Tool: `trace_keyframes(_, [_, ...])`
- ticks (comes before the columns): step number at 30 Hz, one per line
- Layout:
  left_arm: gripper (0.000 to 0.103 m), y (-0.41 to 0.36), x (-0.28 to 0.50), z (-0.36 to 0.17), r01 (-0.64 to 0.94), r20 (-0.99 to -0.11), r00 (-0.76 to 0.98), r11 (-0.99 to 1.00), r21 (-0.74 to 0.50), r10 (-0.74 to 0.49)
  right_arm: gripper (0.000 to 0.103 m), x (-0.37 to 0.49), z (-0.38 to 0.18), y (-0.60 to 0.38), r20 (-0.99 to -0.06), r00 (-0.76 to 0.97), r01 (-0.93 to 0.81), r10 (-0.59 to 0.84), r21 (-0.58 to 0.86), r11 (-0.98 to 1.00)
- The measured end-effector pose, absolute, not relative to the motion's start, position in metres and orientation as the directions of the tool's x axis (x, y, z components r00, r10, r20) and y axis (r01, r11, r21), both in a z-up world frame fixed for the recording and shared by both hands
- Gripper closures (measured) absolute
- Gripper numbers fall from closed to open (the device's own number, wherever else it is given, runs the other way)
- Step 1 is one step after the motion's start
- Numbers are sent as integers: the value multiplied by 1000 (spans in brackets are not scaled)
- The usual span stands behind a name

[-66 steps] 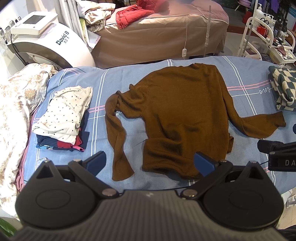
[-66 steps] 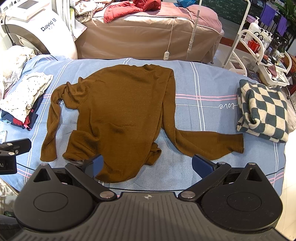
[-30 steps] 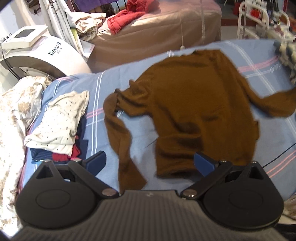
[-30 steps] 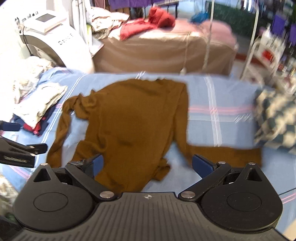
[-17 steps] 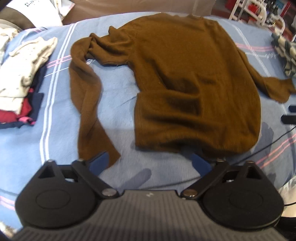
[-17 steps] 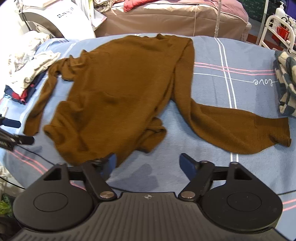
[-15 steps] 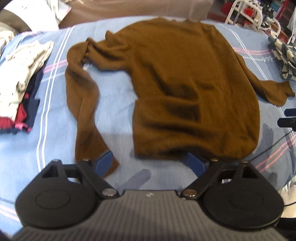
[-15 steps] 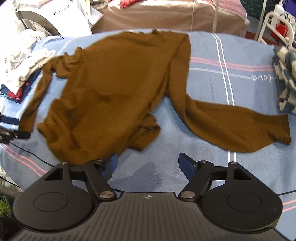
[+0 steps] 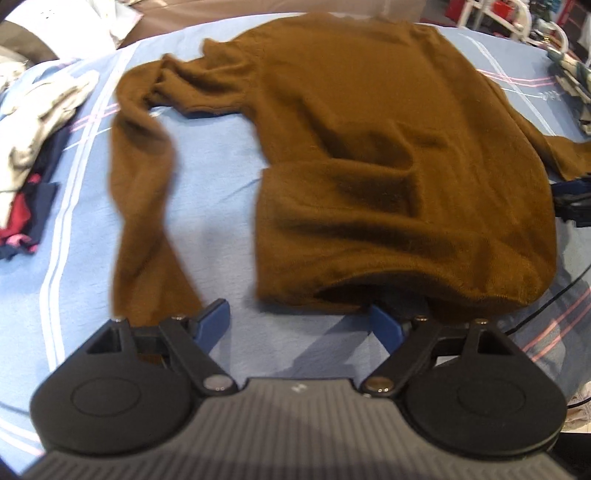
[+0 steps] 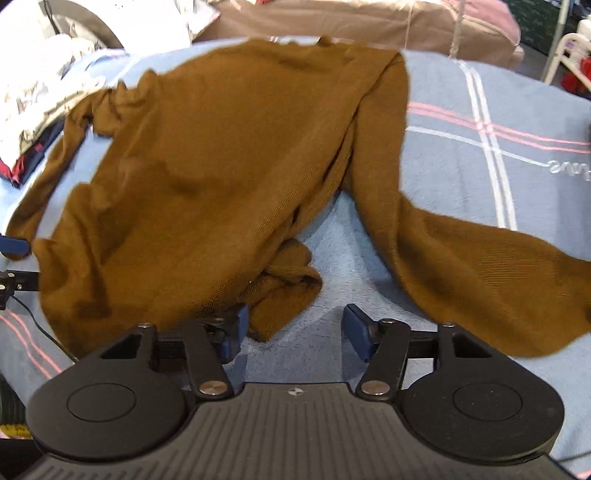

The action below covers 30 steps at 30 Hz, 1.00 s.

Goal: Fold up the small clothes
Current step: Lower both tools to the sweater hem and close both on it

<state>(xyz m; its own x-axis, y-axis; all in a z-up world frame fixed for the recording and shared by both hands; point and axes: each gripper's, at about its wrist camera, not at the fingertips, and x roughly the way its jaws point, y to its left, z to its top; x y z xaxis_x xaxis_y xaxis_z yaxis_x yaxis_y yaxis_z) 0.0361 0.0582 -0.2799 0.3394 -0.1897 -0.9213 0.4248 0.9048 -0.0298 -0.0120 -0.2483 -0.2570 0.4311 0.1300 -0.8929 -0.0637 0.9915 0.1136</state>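
Observation:
A brown long-sleeved sweater (image 9: 369, 140) lies spread on the blue striped bedspread (image 9: 207, 184), hem towards me and both sleeves out. My left gripper (image 9: 301, 321) hangs low over the hem's left corner. Its jaws are closing, with the hem edge just ahead of the blue pads (image 9: 216, 319) and only bedspread between them. My right gripper (image 10: 295, 328) is down at the sweater's (image 10: 221, 166) crumpled right hem corner. Those jaws are closing too, with a bunched fold between the pads (image 10: 236, 326), which do not pinch it. Each gripper shows at the edge of the other's view.
A stack of folded clothes (image 9: 26, 147) sits on the bedspread to the left. A checked blanket (image 9: 569, 70) lies at the far right. A black cable (image 9: 546, 306) runs across the near right edge. Another bed (image 10: 369, 22) stands behind.
Both grippers have sunk from high above the bed to the sweater's near hem and tipped further down. Their jaws have narrowed. The sweater lies as before.

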Motion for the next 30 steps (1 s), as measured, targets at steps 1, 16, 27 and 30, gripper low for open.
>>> trace_keyframes(1, [26,53,38,-283,434,-919,333,899,-48,-210,7,-11,-259,-247,-892,433,-66,125,107,992])
trace_keyframes(16, [98,48,73,-243,305,-849,329,898,-318,-413,86,-22,-228,-272,-846,456,87,276,351,932])
trace_keyframes(27, [97,110,44,-186,282,-848,359,912,-299,-389,90,-108,-137,-310,-830,497,79,254,334,939])
trace_keyframes(30, [97,117,37,-193,244,-856,324,910,-336,-403,97,-109,-143,-306,-841,481,99,249,334,937])
